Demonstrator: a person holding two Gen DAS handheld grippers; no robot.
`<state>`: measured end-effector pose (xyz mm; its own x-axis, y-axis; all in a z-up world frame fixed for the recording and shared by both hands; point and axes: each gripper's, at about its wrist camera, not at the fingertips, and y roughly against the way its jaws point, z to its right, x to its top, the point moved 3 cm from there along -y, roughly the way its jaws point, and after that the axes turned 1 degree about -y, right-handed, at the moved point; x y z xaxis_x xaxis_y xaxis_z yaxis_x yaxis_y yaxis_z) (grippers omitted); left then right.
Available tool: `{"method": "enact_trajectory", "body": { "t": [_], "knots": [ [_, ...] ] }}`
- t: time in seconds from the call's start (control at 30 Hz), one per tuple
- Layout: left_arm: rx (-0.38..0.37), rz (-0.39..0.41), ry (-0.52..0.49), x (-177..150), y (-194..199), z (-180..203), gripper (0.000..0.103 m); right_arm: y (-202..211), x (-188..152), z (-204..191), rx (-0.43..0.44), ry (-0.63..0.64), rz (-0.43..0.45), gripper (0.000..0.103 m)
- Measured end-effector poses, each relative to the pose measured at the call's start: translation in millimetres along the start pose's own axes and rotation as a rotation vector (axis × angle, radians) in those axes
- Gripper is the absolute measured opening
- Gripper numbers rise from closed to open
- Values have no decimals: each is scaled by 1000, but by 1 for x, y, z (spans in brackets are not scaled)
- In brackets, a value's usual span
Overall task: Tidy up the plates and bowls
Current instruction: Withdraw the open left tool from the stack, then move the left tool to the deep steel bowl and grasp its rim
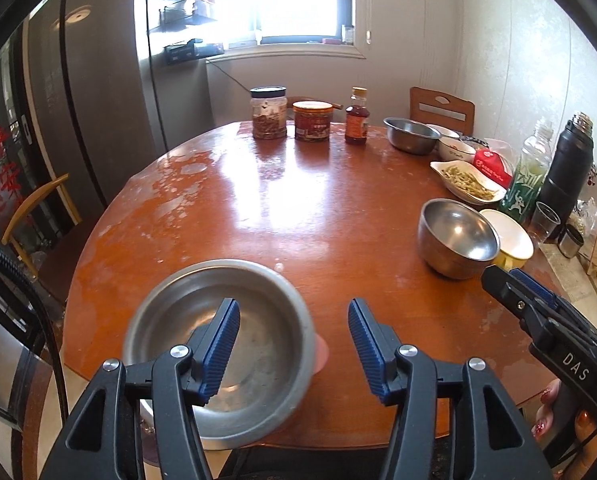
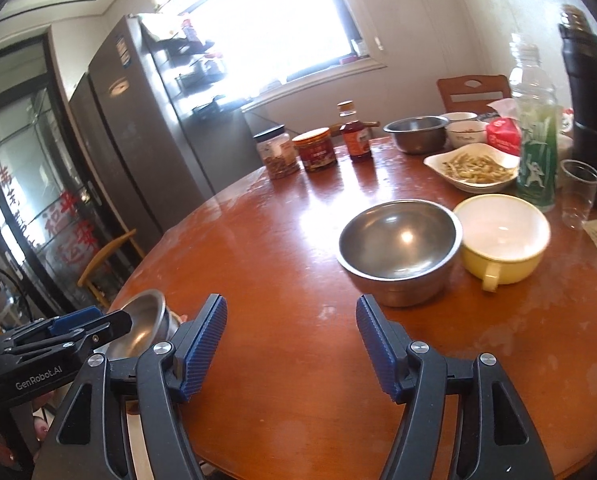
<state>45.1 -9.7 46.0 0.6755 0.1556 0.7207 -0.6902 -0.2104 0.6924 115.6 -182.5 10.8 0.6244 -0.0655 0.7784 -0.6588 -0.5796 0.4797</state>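
Note:
A shallow steel bowl sits blurred at the near edge of the round wooden table. My left gripper is open. Its left finger hangs inside the bowl and its right finger stands clear of the rim, touching nothing. Seen from the right wrist, this bowl looks tilted under the left gripper. My right gripper is open over bare table. Just beyond it stand a deep steel bowl and a yellow handled bowl. The right gripper shows at the right edge of the left wrist view, near that deep bowl.
At the back stand another steel bowl, white bowls and a white plate of food. Two jars and a sauce bottle line the far edge. A green bottle, black flask and plastic cup crowd the right. A fridge stands left.

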Motion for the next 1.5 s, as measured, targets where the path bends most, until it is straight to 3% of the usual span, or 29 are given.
{"method": "enact_trajectory", "body": {
  "t": [0.37, 0.6, 1.1, 1.23, 1.5],
  "knots": [
    [-72, -9, -48, 25, -27, 60, 56, 16, 8, 58, -59, -112, 32, 70],
    [-130, -73, -67, 53, -70, 101, 56, 7, 9, 80, -73, -150, 12, 70],
    [-138, -202, -62, 81, -162, 127, 56, -26, 19, 102, -49, -202, -14, 70],
    [-159, -230, -65, 77, -172, 131, 56, -41, 24, 104, -45, -206, -27, 59],
    [-240, -292, -80, 65, -185, 143, 33, -61, 25, 100, -61, -175, -50, 47]
  ]
}}
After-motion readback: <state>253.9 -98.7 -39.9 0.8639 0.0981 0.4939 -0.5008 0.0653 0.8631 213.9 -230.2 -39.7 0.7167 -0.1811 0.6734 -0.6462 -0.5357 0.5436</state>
